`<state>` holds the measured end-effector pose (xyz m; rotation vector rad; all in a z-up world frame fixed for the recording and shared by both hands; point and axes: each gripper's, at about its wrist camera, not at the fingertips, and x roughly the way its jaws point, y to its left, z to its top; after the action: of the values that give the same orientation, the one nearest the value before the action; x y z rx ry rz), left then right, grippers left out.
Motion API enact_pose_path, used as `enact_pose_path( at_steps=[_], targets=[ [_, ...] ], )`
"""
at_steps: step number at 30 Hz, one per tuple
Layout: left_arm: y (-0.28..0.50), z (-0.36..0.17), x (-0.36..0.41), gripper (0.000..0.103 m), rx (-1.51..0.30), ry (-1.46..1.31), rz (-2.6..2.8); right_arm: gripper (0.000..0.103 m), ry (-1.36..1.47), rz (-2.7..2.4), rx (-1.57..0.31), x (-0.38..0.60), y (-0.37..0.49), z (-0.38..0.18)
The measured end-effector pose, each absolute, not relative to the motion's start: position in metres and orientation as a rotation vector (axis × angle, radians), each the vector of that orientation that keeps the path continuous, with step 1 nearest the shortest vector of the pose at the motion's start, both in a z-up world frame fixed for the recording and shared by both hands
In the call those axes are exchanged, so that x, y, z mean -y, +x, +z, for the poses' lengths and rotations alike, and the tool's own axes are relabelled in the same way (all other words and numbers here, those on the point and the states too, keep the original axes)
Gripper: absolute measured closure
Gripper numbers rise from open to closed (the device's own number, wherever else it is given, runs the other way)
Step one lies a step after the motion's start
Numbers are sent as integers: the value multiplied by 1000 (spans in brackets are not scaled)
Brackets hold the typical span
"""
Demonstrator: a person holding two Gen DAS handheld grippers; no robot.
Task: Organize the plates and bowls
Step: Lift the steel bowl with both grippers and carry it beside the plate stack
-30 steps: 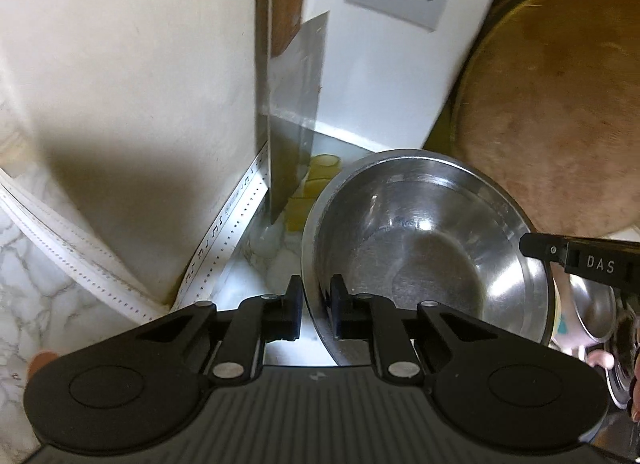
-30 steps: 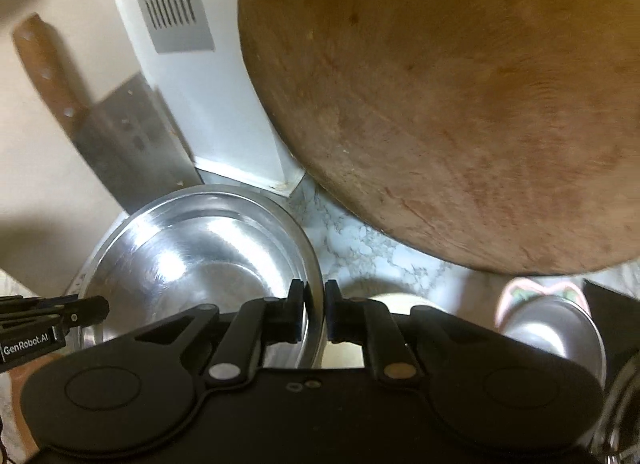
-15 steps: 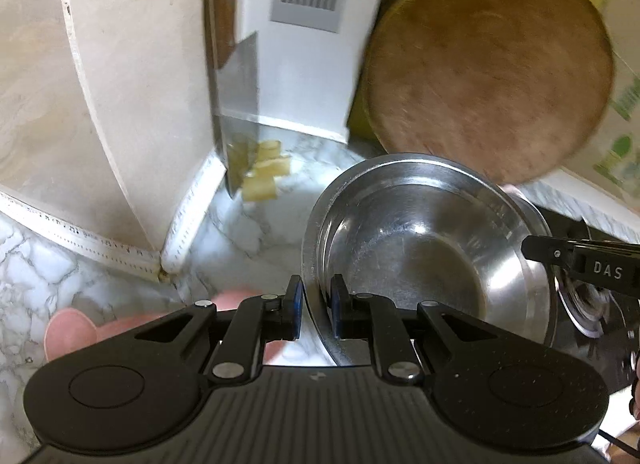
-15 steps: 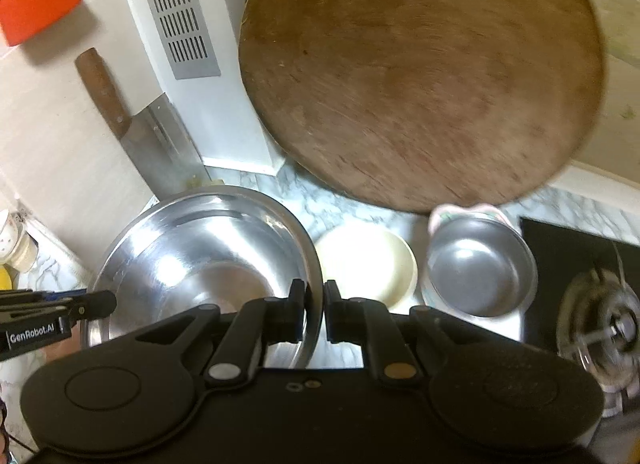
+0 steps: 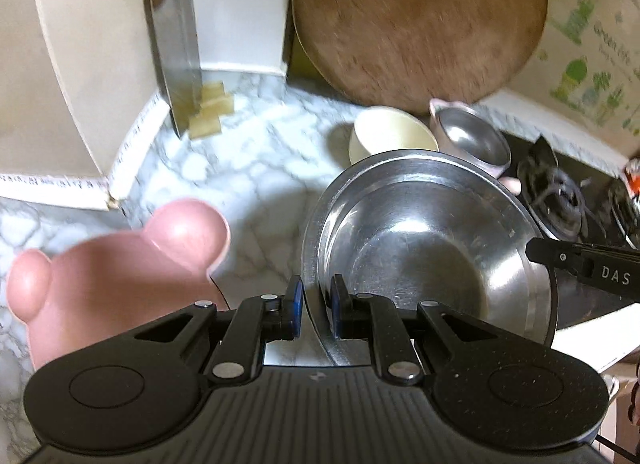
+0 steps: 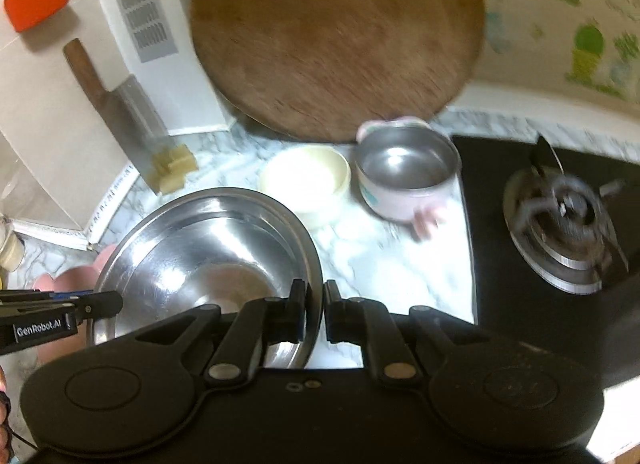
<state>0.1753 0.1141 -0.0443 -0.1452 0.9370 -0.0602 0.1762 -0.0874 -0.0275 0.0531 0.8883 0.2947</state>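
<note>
**Steel bowl carried away from the corner**

Since a second ago both my claws have drawn the big steel bowl [image 5: 424,248] back from the wall corner, so the cleaver [image 5: 176,59] that stood right behind it now lies well beyond it, and the cream bowl [image 6: 306,177] and pink pot [image 6: 408,171] have come into sight.

Taking the steel bowl as the mark: the marble worktop [image 6: 404,260] spreads under and around it. The round wooden board [image 6: 336,35] leans on the wall far behind it. The gas burner [image 6: 564,215] sits off to its right. A pink bear-shaped dish [image 5: 120,264] lies just left of it, partly beneath its rim in the right view. The pink pot and the cream bowl stand side by side behind it.

My left claw [image 5: 316,304] is pinched on the bowl's left rim, my right claw [image 6: 314,314] pinched on the right rim; the bowl hangs between them.
</note>
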Motion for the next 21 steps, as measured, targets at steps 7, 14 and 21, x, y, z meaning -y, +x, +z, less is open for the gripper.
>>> enact_pose_path(
  at_steps=[7,14,21],
  targets=[
    [165,-73,-96,90,-967,-121,-86,93,92,255,-935,107,160,-60],
    [158,-95,-85,90,-969,-87,-95,93,106,240,-956,119,149,-84],
    [157,-105,-81,90,-973,-78,-97,93,116,241,-959,125,144,-93]
  ],
)
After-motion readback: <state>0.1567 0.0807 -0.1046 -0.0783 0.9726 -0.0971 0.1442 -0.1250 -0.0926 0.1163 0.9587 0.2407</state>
